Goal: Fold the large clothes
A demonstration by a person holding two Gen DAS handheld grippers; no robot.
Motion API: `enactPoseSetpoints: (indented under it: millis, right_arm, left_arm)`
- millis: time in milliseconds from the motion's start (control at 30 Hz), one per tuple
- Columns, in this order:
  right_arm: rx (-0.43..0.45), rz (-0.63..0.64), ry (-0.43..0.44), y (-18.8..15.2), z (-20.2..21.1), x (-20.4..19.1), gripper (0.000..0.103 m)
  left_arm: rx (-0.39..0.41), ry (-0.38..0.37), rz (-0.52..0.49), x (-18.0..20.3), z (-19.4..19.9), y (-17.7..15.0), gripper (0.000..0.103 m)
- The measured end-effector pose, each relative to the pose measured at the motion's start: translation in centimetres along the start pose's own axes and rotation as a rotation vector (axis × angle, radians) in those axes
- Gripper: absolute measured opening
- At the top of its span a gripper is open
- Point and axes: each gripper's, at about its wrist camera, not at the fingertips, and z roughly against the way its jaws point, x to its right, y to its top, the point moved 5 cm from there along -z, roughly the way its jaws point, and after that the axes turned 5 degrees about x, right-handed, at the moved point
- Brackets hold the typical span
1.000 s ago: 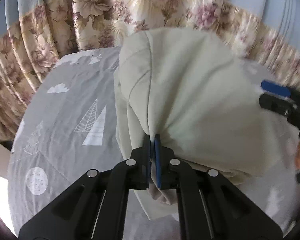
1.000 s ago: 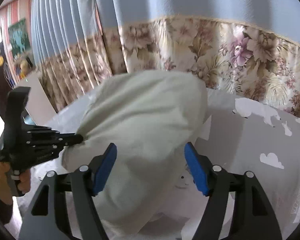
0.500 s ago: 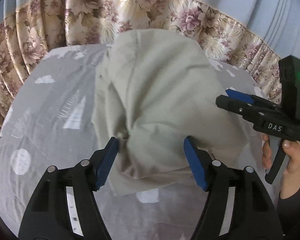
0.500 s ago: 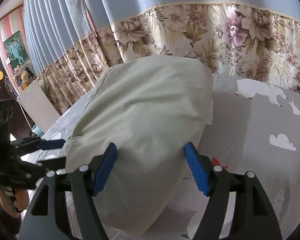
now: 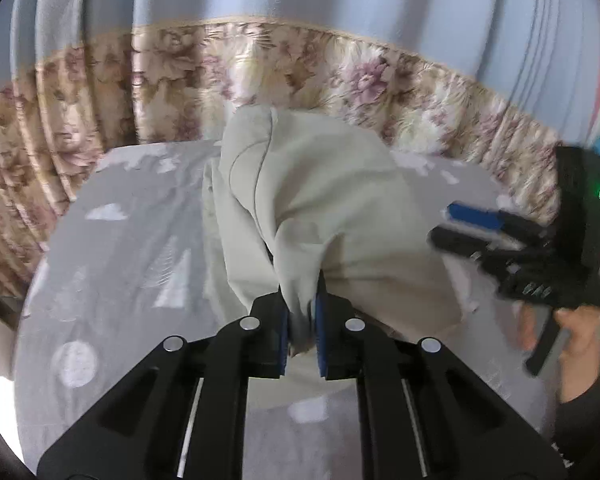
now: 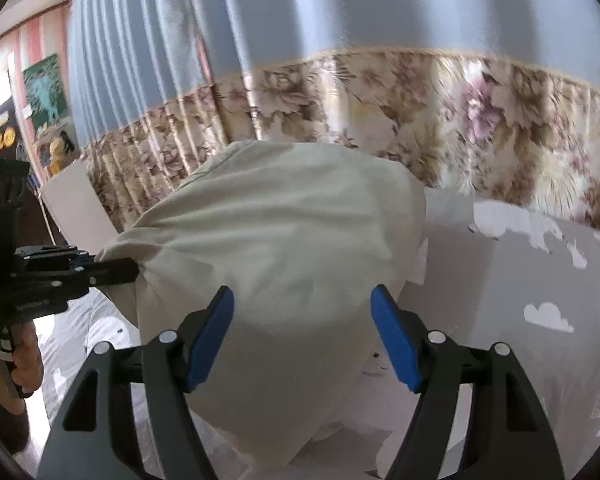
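Observation:
A cream garment (image 5: 320,200) lies bunched on a grey patterned sheet (image 5: 132,248). My left gripper (image 5: 302,320) is shut on a fold of the garment's near edge, and the cloth rises from its pads. In the right wrist view the garment (image 6: 276,240) fills the middle and my right gripper (image 6: 302,336) is open, its blue pads either side of the cloth without pinching it. The left gripper (image 6: 116,270) shows at the left of that view, gripping the garment's corner. The right gripper (image 5: 472,224) shows at the right of the left wrist view.
A blue curtain with a floral band (image 5: 260,68) hangs close behind the bed. The sheet (image 6: 520,280) carries white clouds and trees. A white board (image 6: 76,204) and wall pictures stand at far left.
My left gripper was shut, opened half a second ago, and has shut again on a fold of the garment. My right gripper stayed open over the cloth.

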Motion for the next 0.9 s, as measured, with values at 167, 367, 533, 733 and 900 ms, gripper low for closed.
enactPoseSetpoints:
  millis: [167,367,533,733,900]
  right_arm:
    - [-0.107,0.127,-0.048,-2.4,-0.7,-1.4,0.072]
    - [-0.223,0.181,-0.082,-5.1,-2.8,-0.1,0.069]
    - [-0.205,0.211,-0.082,-4.5,-2.3,-0.6,0.069]
    - [-0.106,0.188,-0.051,-1.5,0.3,-0.4,0.068]
    - [-0.045,0.227,-0.095,0.7,-0.6,0.4,0.054]
  left_arm:
    - [-0.154,0.031,0.11,-3.1,-3.4,-5.9,0.009]
    - [-0.143,0.07,0.028,-2.3,-4.0,-6.7,0.01]
    - [-0.129,0.06,0.011,-2.5,-3.0,-5.9,0.02]
    - [-0.089,0.075,-0.012,-2.7,-0.4,-3.7,0.048]
    - [-0.058,0.06,-0.041,-2.9,0.0,-0.5,0.053]
